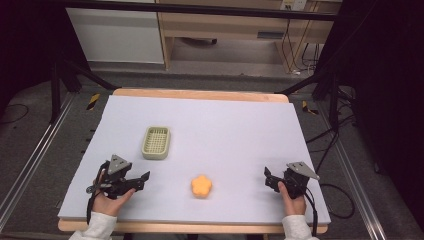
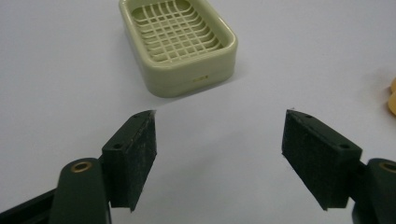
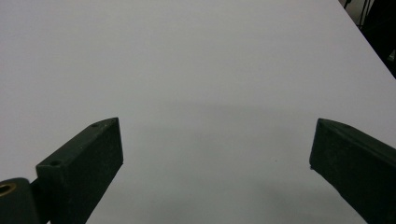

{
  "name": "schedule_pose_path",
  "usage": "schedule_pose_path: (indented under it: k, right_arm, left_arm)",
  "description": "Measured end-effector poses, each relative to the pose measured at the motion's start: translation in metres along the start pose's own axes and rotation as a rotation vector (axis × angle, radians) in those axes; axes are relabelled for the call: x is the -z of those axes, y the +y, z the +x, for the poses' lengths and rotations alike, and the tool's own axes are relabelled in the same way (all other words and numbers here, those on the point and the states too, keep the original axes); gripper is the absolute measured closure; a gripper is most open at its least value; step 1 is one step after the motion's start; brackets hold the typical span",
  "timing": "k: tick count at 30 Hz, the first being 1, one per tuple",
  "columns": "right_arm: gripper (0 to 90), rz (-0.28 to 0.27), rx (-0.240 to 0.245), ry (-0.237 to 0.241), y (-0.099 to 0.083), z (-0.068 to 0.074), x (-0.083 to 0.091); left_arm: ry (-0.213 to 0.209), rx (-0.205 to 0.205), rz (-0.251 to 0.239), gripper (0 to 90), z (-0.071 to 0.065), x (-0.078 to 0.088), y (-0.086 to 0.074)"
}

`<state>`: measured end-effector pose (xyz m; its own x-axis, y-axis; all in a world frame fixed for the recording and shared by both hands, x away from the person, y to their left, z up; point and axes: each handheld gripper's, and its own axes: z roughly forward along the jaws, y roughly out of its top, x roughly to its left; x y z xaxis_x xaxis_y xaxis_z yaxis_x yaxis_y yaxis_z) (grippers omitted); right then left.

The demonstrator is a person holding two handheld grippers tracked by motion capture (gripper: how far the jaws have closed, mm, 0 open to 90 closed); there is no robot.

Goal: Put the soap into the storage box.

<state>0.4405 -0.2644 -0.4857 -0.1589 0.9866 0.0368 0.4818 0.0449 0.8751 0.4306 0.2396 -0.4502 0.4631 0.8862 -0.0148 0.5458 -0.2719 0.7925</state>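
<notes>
A pale green soap dish (image 1: 156, 142) with a grid floor sits on the white table top (image 1: 230, 125), left of centre. An orange flower-shaped piece (image 1: 201, 186) lies near the front edge, in the middle. My left gripper (image 1: 144, 181) is held low at the front left, pointing right toward the orange piece, and is open. In the left gripper view the dish (image 2: 187, 77) lies beyond the left gripper (image 2: 219, 112), whose jaws are apart with nothing between them, and the orange piece (image 2: 392, 95) peeks in at the right edge. My right gripper (image 1: 267, 179) rests at the front right, open; the right gripper (image 3: 217, 121) faces bare table.
The table's wooden rim (image 1: 200, 94) runs along the far side. Black frame legs and cables (image 1: 330, 145) stand off both sides of the table. A light wooden cabinet (image 1: 225, 30) is on the floor beyond.
</notes>
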Motion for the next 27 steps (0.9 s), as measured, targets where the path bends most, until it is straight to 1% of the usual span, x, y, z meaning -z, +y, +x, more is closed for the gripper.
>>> schedule_pose_path:
  k: [10,17,18,19,20,21,27]
  right_arm:
    - [3.3,0.007,0.014,0.000,0.000,0.001,-0.001]
    - [3.3,0.009,0.013,0.003,0.000,0.002,-0.001]
    - [3.3,0.011,0.015,0.003,0.000,0.002,-0.001]
    - [3.3,0.011,0.015,0.003,0.000,0.002,-0.001]
    - [3.3,0.012,0.018,0.000,0.000,0.002,-0.001]
    - [3.3,0.012,0.019,0.000,0.000,0.002,-0.001]
    - [3.3,0.016,0.021,0.005,0.000,0.002,-0.001]
  left_arm:
    - [-0.041,-0.059,0.013,23.9,-0.023,-0.008,0.005]
    - [-0.073,-0.096,0.028,23.3,-0.038,-0.014,0.007]
    - [-0.079,-0.093,0.026,23.0,-0.041,-0.015,0.007]
    - [-0.083,-0.101,0.030,23.0,-0.042,-0.015,0.008]
    - [-0.088,-0.096,0.027,22.9,-0.044,-0.016,0.008]
    - [-0.094,-0.103,0.032,22.8,-0.046,-0.016,0.008]
    - [-0.123,-0.112,0.030,22.5,-0.056,-0.019,0.011]
